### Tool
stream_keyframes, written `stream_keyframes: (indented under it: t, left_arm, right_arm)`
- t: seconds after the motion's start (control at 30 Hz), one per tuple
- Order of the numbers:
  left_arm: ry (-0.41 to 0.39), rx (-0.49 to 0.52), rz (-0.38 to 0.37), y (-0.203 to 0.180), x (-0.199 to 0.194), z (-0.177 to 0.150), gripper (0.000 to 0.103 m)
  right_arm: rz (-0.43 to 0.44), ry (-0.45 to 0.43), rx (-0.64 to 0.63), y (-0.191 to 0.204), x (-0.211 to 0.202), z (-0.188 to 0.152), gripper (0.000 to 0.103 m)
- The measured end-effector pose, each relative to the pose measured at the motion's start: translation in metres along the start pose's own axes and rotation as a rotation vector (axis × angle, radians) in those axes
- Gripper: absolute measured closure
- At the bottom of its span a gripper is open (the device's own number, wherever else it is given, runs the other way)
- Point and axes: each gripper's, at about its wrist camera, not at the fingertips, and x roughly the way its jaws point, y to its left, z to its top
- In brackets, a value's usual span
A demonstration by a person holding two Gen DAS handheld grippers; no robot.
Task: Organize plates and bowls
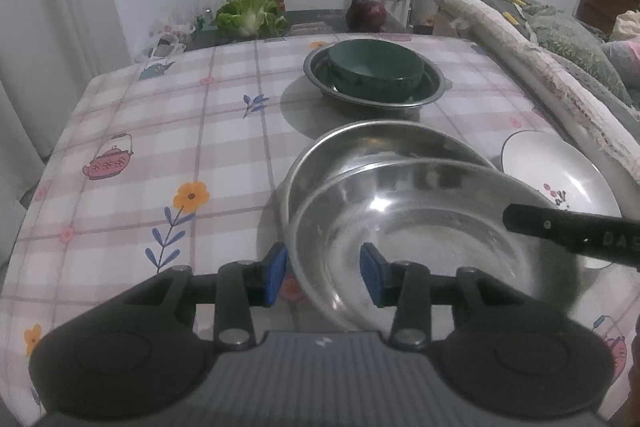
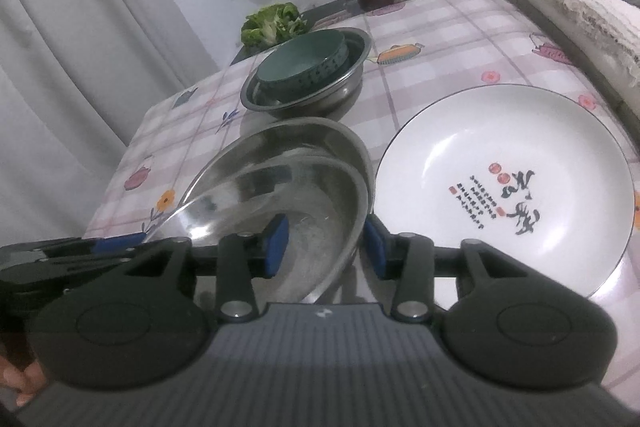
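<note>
Two steel plates lie nested on the checked tablecloth: the upper steel plate (image 1: pixel 420 239) (image 2: pixel 280 211) sits tilted in the lower steel plate (image 1: pixel 380 143) (image 2: pixel 296 135). My left gripper (image 1: pixel 323 273) is open, its blue pads straddling the upper plate's near-left rim. My right gripper (image 2: pixel 326 247) is open, its pads straddling the same plate's right rim. A white plate (image 2: pixel 508 187) (image 1: pixel 556 171) with red and black writing lies to the right. Farther back a green bowl (image 1: pixel 376 67) (image 2: pixel 302 61) sits inside a steel bowl (image 1: pixel 434 89) (image 2: pixel 344 87).
The table (image 1: pixel 160 147) has lettuce (image 1: pixel 250 15), jars and a dark red teapot (image 1: pixel 366 13) beyond its far edge. A rolled cloth-covered edge (image 1: pixel 540 67) runs along the right side. A curtain hangs at left. The right gripper's finger (image 1: pixel 572 233) shows in the left wrist view.
</note>
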Motion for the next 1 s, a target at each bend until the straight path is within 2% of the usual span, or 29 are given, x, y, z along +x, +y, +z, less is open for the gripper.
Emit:
stream_keyframes:
  t: [0.37, 0.53, 0.6, 0.73, 0.9, 1.0]
  left_arm:
    - [-0.005, -0.01, -0.011, 0.003, -0.007, -0.004, 0.06]
    - [-0.033, 0.0, -0.022, -0.006, -0.02, -0.004, 0.054]
    - [-0.042, 0.004, -0.044, -0.013, -0.025, -0.001, 0.05]
    - [-0.061, 0.043, -0.097, -0.037, -0.035, 0.004, 0.046]
    - [-0.062, 0.092, -0.185, -0.073, -0.042, 0.007, 0.036]
    - [-0.045, 0.105, -0.234, -0.099, -0.039, 0.003, 0.035]
  right_arm:
    - [-0.013, 0.003, 0.011, -0.002, -0.001, -0.001, 0.058]
    - [-0.013, -0.022, 0.016, -0.011, -0.016, -0.003, 0.053]
    - [-0.015, -0.039, 0.019, -0.018, -0.026, -0.004, 0.049]
    - [-0.039, -0.082, 0.039, -0.041, -0.051, -0.007, 0.047]
    - [-0.096, -0.127, 0.104, -0.087, -0.083, -0.016, 0.047]
    - [-0.133, -0.135, 0.136, -0.117, -0.096, -0.02, 0.047]
